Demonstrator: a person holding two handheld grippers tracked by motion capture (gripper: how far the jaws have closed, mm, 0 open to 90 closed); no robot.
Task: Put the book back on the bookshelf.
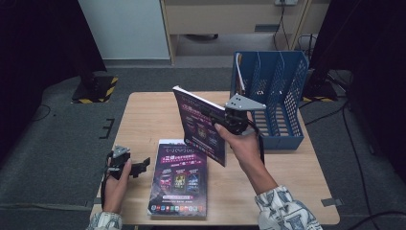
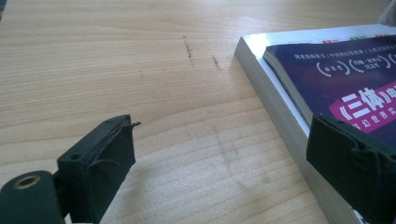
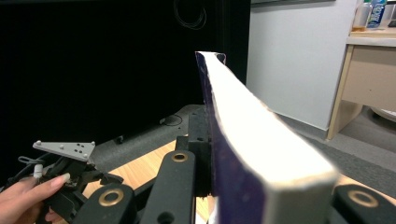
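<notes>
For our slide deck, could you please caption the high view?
Right gripper lifts a purple book beside the blue file rack; open left gripper waits by the stacked books.

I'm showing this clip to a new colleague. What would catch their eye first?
Most striking is the thick purple-covered paperback book held up on edge above the middle of the wooden table, clamped in the right claw. Behind it stands a blue plastic slotted file rack, and the left claw gapes open beside the stacked purple books.
</notes>
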